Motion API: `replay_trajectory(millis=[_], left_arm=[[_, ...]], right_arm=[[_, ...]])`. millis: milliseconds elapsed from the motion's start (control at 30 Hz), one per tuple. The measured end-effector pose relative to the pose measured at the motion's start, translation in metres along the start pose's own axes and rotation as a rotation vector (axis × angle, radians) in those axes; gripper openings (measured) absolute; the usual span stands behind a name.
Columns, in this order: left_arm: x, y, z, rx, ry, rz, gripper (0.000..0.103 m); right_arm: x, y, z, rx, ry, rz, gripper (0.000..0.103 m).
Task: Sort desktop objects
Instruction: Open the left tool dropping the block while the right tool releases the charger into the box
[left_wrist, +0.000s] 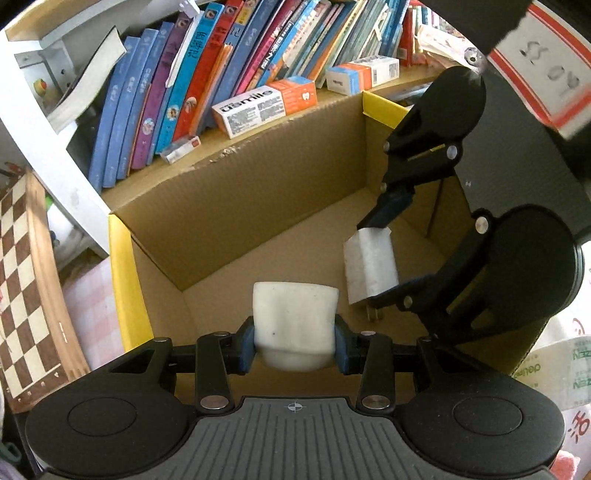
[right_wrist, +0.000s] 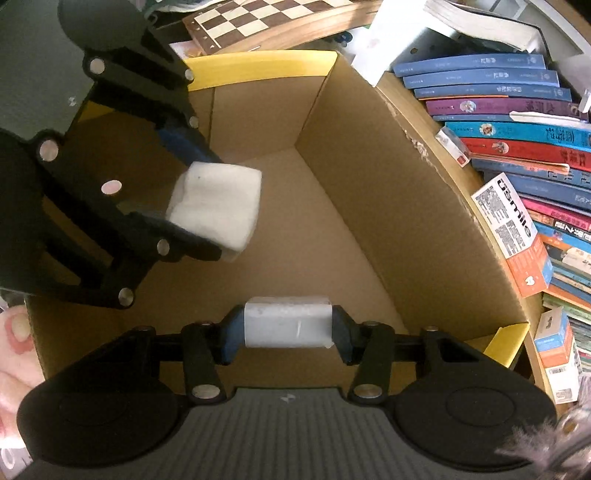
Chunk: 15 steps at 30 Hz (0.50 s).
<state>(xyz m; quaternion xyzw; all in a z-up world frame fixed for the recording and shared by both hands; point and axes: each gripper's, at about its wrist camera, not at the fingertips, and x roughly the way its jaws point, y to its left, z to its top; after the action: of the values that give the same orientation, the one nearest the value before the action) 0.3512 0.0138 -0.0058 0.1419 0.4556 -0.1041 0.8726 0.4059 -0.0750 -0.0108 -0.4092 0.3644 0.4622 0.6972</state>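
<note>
A row of colourful leaning books (left_wrist: 207, 81) stood on a wooden shelf (left_wrist: 207, 146), white-and-orange toothpaste cartons (left_wrist: 264, 105) lay before them, and a brown-and-cream wooden chessboard (left_wrist: 22, 280) sat nearby.

Materials in and around the cardboard box (left_wrist: 258, 206)

The box is matt brown corrugated cardboard with glossy yellow flap edges. Above its floor, the soft white foam block (left_wrist: 295, 321) looks matt and slightly rough; beside it the white plastic charger (left_wrist: 369, 266) is smooth, with metal prongs.

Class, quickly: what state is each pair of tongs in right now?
Left tongs: shut on soft white foam block.
Right tongs: shut on white plug adapter.
</note>
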Motion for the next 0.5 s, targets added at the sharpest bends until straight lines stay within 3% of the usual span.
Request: replay_trajectory(millis=[133, 233, 367, 500], left_arm=[[0.0, -0.001, 0.002, -0.001, 0.0, -0.003, 0.044], [-0.001, -0.002, 0.002, -0.003, -0.011, 0.012, 0.048], [-0.013, -0.004, 0.0, 0.005, -0.054, 0.043, 0.064], [-0.029, -0.006, -0.004, -0.003, -0.1, 0.06, 0.07]], right_arm=[[-0.002, -0.003, 0.0, 0.025, -0.018, -0.003, 0.048], [-0.009, -0.003, -0.001, 0.037, -0.043, -0.017, 0.058], [-0.022, -0.004, -0.007, 0.071, -0.074, -0.027, 0.067], [-0.041, -0.006, -0.014, 0.118, -0.119, -0.06, 0.074]])
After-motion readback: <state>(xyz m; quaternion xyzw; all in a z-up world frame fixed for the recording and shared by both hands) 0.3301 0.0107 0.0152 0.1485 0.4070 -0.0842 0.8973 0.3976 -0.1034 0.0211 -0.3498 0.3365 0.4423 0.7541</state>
